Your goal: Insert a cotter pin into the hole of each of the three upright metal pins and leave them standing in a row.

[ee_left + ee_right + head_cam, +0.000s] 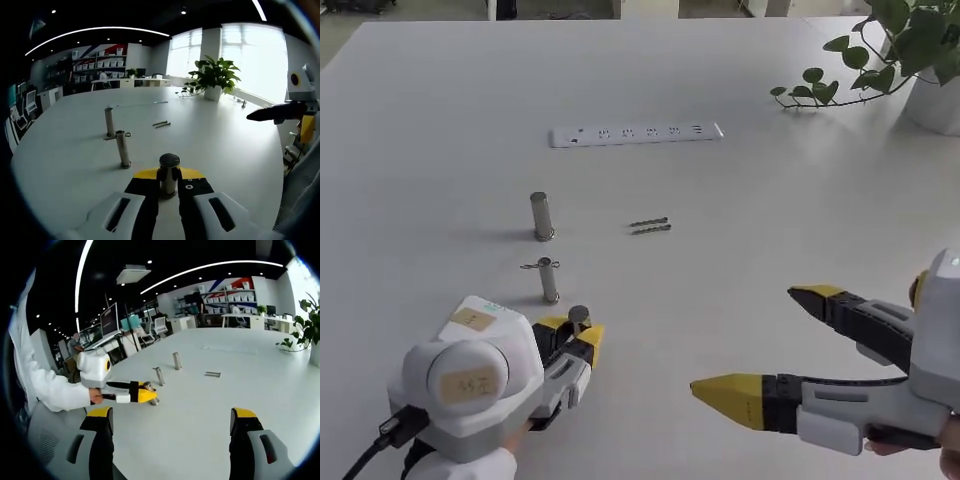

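The left hand-held gripper [578,335] is closed on the nearest metal pin [579,318], upright on the desk [770,220]. Just beyond it stands the middle pin [549,280] with a cotter pin [535,265] through it, then the far pin [541,216]. Two loose cotter pins [649,226] lie ahead to its right, with nothing between. Farther off are a power strip [636,133] and a plant [880,50]. The right hand-held gripper [741,340] is wide open and empty.

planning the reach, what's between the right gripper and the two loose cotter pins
Nothing: in the head view the table between the open right gripper and the two loose cotter pins is bare, and the right gripper view agrees.
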A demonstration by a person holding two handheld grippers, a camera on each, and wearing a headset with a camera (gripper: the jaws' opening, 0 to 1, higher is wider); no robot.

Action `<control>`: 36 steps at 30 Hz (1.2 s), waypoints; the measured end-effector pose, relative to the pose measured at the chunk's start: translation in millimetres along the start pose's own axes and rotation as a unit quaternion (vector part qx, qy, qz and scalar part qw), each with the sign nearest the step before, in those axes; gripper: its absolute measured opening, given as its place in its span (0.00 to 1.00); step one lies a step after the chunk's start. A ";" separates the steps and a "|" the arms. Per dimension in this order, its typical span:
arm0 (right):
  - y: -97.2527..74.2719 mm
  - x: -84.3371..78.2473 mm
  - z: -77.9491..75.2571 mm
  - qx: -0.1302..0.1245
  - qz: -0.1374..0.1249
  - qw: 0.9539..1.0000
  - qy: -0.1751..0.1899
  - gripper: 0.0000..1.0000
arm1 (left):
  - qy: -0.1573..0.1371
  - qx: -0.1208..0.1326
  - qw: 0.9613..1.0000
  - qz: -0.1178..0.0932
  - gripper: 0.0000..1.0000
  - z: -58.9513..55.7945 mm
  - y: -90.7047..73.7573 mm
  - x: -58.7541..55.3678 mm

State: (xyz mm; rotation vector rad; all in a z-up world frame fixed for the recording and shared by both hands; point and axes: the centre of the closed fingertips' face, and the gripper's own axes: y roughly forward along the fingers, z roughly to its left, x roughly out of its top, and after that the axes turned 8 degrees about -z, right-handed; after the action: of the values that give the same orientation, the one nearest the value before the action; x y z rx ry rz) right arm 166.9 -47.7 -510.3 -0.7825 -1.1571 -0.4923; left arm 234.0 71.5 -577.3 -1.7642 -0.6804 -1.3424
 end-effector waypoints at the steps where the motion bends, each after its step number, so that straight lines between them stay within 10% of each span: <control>1: 0.0 0.0 0.2 0.001 0.000 1.000 0.000 0.96 | 0.003 0.000 1.000 0.001 0.11 -0.5 -0.2 -0.3; 20: -3.9 2.6 3.2 -0.001 -0.006 1.000 0.000 0.95 | 0.008 -0.007 1.000 -0.001 0.17 0.5 -15.1 8.2; 24: -8.7 1.6 3.2 -0.006 -0.006 1.000 0.002 0.95 | 0.039 -0.035 0.999 0.010 0.28 0.4 -28.9 14.2; 36: -20.3 -4.9 -6.1 -0.024 -0.001 1.000 0.015 0.93 | -0.005 -0.090 0.996 0.000 0.50 2.5 -65.8 37.0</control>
State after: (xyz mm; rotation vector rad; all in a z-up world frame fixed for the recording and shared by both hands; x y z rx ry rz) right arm 154.6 -65.7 -510.1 -0.8133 -1.1222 -0.5323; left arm 193.6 107.0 -524.3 -1.9133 -0.5799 -1.4321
